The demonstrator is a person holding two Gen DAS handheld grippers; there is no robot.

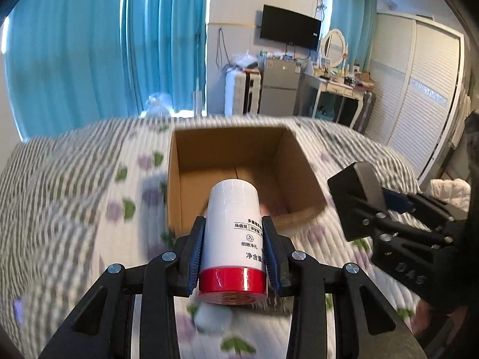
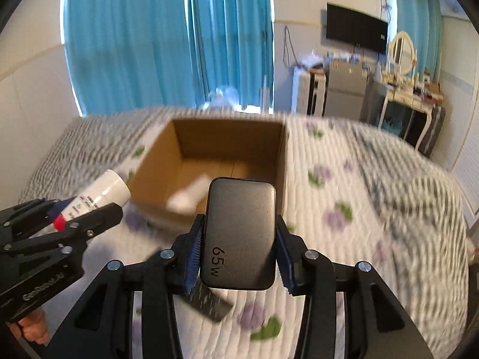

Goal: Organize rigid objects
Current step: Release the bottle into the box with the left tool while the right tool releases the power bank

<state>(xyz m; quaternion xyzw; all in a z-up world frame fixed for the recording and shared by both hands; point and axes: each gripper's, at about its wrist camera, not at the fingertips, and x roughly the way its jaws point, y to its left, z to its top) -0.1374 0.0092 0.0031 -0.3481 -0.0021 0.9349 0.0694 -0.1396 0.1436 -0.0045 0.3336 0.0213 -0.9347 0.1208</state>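
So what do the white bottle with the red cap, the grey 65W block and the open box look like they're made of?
White bottle: likely glossy plastic, with sharp highlights on its body and red cap. Grey 65W block: seemingly matte plastic, with a soft even sheen, rounded corners and printed marking. Box: plain brown cardboard, dull, with thin folded walls.

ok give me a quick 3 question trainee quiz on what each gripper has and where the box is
1. True or false: the left gripper holds a white bottle with a red cap.
2. What marking is on the grey charger in the right gripper?
3. The cardboard box sits on: A) a desk B) the quilted bed C) the floor

Key: 1 true; 2 "65w"; 3 B
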